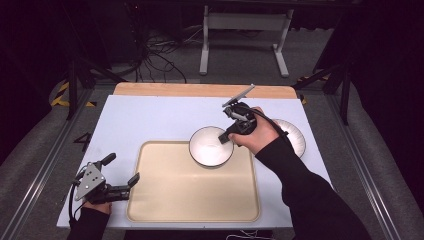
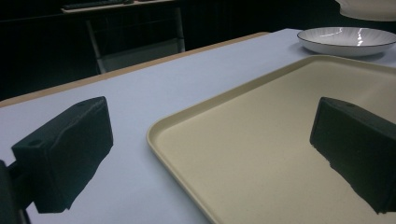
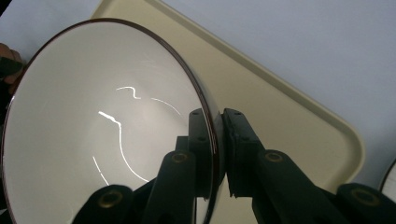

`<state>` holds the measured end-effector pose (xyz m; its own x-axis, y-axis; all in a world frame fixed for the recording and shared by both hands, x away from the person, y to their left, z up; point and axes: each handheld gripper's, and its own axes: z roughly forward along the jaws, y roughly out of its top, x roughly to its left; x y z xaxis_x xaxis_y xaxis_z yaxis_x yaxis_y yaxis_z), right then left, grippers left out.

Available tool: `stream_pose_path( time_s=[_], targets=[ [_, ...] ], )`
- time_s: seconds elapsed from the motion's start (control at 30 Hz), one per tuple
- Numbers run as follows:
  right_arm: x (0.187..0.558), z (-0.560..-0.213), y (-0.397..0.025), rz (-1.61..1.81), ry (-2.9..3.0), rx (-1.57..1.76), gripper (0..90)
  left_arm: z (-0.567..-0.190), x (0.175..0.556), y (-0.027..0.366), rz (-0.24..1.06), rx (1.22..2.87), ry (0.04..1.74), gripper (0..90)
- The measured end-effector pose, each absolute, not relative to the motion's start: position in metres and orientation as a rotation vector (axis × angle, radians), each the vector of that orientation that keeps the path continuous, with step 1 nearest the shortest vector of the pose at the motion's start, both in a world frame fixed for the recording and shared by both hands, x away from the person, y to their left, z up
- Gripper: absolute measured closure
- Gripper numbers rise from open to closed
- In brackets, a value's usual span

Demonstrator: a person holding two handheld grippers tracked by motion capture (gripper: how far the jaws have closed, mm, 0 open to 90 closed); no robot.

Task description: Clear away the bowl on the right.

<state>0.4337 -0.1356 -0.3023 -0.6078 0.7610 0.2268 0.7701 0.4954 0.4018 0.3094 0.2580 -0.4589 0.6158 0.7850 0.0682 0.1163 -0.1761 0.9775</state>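
A white bowl [image 1: 210, 146] with a dark rim hangs over the far right corner of the cream tray [image 1: 192, 192]. My right gripper [image 1: 226, 138] is shut on the bowl's right rim. Seen along that gripper, the bowl [image 3: 93, 126] stands tilted on its side, its rim pinched by my right gripper [image 3: 217, 154], one jaw inside and one outside. My left gripper [image 1: 121, 170] stands open at the tray's left edge, low over the table. Its jaws straddle the tray's rim [image 2: 187, 154], with nothing in my left gripper [image 2: 210, 158].
A white ribbed plate [image 1: 294, 135] lies on the white table [image 1: 150, 120] right of the tray, partly behind the right hand; it is also the plate [image 2: 348, 41] far off in the left gripper view. A wooden strip [image 1: 200, 90] edges the table's far side.
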Motion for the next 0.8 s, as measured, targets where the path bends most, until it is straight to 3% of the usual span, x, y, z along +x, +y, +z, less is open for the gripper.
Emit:
stream_pose_path(
  time_s=[0.8],
  targets=[
    [0.425,-0.332,-0.099,-0.745,-2.676,-1.273,82.4,-0.459,0.309,0.258,0.707,1.662,0.749,0.2]
  ],
)
